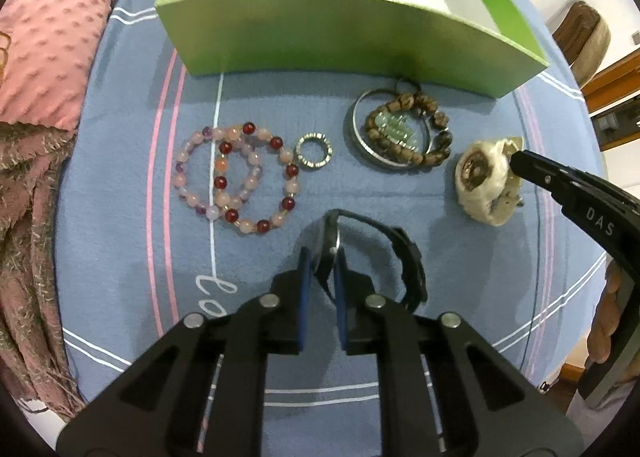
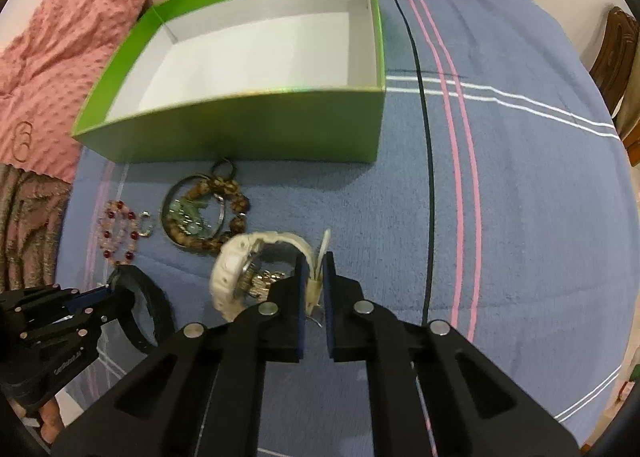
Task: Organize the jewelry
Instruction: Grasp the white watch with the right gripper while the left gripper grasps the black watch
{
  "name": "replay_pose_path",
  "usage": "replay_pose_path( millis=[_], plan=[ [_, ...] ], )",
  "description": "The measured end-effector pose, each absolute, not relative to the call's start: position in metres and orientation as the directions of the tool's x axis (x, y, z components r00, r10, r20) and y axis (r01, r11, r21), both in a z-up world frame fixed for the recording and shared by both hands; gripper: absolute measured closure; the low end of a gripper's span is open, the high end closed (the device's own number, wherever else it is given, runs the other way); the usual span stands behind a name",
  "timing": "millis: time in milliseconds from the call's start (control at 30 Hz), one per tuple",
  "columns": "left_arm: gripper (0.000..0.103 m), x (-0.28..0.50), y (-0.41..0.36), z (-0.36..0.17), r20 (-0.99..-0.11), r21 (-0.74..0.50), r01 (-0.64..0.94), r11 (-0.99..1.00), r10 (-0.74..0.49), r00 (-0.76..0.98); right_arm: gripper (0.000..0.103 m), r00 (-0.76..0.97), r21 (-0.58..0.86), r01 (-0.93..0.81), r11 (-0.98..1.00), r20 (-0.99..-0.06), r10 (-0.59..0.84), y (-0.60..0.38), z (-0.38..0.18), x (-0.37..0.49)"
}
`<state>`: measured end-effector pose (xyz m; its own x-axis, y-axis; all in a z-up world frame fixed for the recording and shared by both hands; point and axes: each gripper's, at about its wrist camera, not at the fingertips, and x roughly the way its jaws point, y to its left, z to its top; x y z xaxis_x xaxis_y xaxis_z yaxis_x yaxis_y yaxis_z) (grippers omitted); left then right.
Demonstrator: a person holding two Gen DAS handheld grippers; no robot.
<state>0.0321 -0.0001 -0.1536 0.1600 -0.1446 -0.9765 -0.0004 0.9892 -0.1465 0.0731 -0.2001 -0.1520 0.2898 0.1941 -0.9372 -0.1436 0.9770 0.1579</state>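
Green box beyond both tongs, empty: nothing stowed yet. Left tongs clenched on black watch; right tongs clenched on white watch strap. Bead bracelets, ring, bangle pile await on blue bedspread between tongs and box.

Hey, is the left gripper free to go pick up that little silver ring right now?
Probably not yet. The left gripper is shut on the black watch. The silver ring lies apart on the blue cloth, nothing covering it, so once the watch is dropped the way looks open.
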Motion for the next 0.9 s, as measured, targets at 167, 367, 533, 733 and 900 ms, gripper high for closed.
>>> replay_pose_path(
  millis=[167,367,533,733,900],
  plan=[
    [0.092,0.017,-0.002,-0.141,-0.975,-0.141,-0.009,0.99,-0.137,0.175,0.096,0.307,0.121,-0.152,0.981,-0.937,0.164,-0.197,-0.145,0.069],
    [0.092,0.013,-0.003,-0.138,-0.978,-0.15,-0.02,0.989,-0.145,0.153,0.094,0.305,0.046,-0.143,0.989,-0.948,0.089,-0.196,-0.149,0.065],
    [0.092,0.012,-0.005,-0.149,-0.979,-0.151,-0.02,0.988,-0.146,0.144,0.083,0.279,0.015,-0.136,0.991,-0.959,0.053,-0.195,-0.161,0.068],
    [0.086,0.022,-0.014,-0.155,-0.983,-0.127,-0.004,0.992,-0.125,0.132,0.083,0.243,0.049,-0.131,0.99,-0.967,0.08,-0.192,-0.175,0.073],
    [0.087,0.027,-0.019,-0.161,-0.985,-0.119,0.007,0.993,-0.119,0.124,0.091,0.254,0.079,-0.129,0.989,-0.961,0.11,-0.197,-0.172,0.077]
  ],
)
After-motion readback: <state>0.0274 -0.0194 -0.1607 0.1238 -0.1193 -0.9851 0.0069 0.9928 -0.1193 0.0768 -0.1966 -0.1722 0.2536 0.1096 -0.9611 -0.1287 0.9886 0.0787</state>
